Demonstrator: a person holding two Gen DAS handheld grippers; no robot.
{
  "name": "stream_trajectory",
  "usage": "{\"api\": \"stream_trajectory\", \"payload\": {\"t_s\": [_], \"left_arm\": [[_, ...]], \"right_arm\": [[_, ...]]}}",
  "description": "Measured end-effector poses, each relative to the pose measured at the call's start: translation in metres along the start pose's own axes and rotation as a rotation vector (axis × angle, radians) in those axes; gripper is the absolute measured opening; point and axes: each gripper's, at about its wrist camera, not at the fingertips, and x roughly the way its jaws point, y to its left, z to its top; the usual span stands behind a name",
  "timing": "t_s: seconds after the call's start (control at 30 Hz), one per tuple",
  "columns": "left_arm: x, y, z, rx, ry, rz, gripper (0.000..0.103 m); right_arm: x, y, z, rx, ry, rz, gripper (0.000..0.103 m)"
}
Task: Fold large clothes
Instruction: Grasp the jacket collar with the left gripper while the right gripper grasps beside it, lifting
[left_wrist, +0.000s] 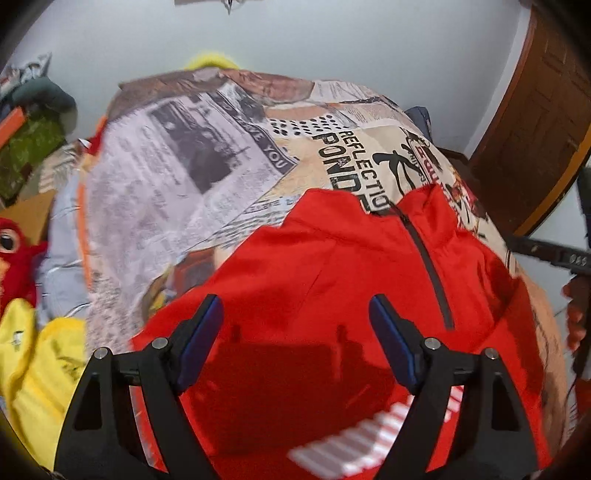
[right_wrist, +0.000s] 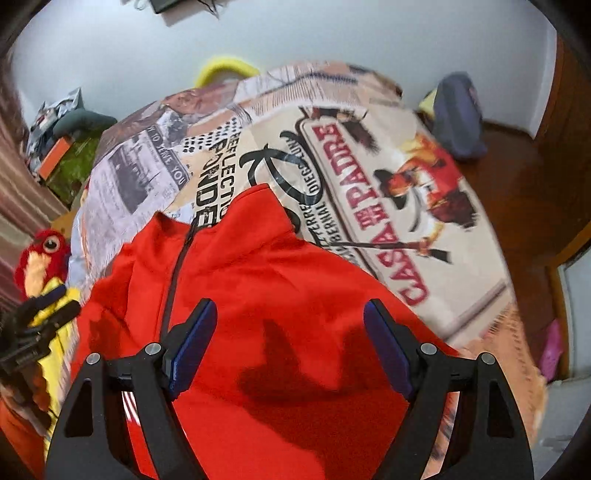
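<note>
A red zip-neck top lies spread on a bed covered by a newspaper-print sheet, collar toward the far side. Its dark zipper runs down from the collar, and white stripes show near the bottom edge. My left gripper hovers open over the red cloth with nothing between its blue pads. In the right wrist view the same top lies on the sheet, and my right gripper hangs open above it, holding nothing. The left gripper shows at that view's left edge.
A red plush parrot and a yellow garment lie at the bed's left side. A blue-grey bag sits at the far right corner. A wooden door and a brown floor are to the right.
</note>
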Motion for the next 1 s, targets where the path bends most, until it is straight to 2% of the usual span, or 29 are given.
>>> {"api": "stream_trajectory", "payload": {"t_s": [0.2, 0.3, 0.37, 0.43, 0.5, 0.57, 0.6, 0.63, 0.67, 0.7, 0.73, 0.77, 0.8, 0.83, 0.87, 0.9, 1.0], "left_arm": [[0.046, 0.009, 0.030, -0.119, 0.010, -0.082, 0.081], [0.075, 0.017, 0.038, -0.171, 0.054, -0.087, 0.081], [0.089, 0.021, 0.040, -0.159, 0.064, -0.066, 0.081], [0.101, 0.027, 0.039, -0.171, 0.050, -0.034, 0.083], [0.105, 0.029, 0.037, -0.226, 0.033, -0.045, 0.085], [0.105, 0.021, 0.037, -0.188, 0.032, -0.036, 0.085], [0.104, 0.011, 0.036, -0.127, 0.036, -0.038, 0.083], [0.103, 0.007, 0.036, -0.103, 0.033, -0.040, 0.073], [0.101, 0.004, 0.037, -0.085, 0.028, -0.048, 0.067], [0.098, 0.002, 0.036, -0.078, 0.028, -0.066, 0.054], [0.096, -0.001, 0.036, -0.074, 0.031, -0.084, 0.039], [0.095, -0.003, 0.035, -0.068, 0.035, -0.096, 0.033], [0.092, -0.006, 0.035, -0.059, 0.035, -0.088, 0.026], [0.089, -0.009, 0.035, -0.045, 0.032, -0.067, 0.012], [0.087, -0.011, 0.035, -0.032, 0.030, -0.050, 0.011], [0.083, -0.011, 0.034, -0.022, 0.029, -0.043, 0.008], [0.063, -0.014, 0.029, 0.001, 0.015, -0.012, 0.007]], "right_arm": [[0.043, 0.014, 0.023, -0.014, 0.048, 0.058, 0.079], [0.068, 0.010, 0.034, 0.048, 0.095, 0.071, 0.079], [0.079, 0.003, 0.036, 0.074, 0.114, 0.097, 0.079], [0.082, -0.004, 0.037, 0.099, 0.087, 0.099, 0.079], [0.086, -0.011, 0.035, 0.128, 0.069, 0.116, 0.080], [0.086, -0.014, 0.032, 0.132, 0.060, 0.128, 0.079], [0.085, -0.012, 0.031, 0.118, 0.050, 0.126, 0.077], [0.083, -0.009, 0.029, 0.096, 0.040, 0.127, 0.074], [0.081, -0.006, 0.027, 0.077, 0.029, 0.134, 0.066], [0.080, -0.004, 0.026, 0.069, 0.021, 0.148, 0.053], [0.077, -0.002, 0.025, 0.067, 0.017, 0.161, 0.049], [0.075, 0.001, 0.025, 0.063, 0.014, 0.159, 0.040], [0.072, 0.005, 0.025, 0.049, 0.010, 0.161, 0.029], [0.067, 0.010, 0.024, 0.024, 0.005, 0.158, 0.022], [0.062, 0.014, 0.023, 0.008, 0.002, 0.150, 0.012], [0.057, 0.018, 0.022, -0.006, -0.001, 0.147, 0.009], [0.036, 0.032, 0.017, -0.062, -0.034, 0.127, 0.008]]}}
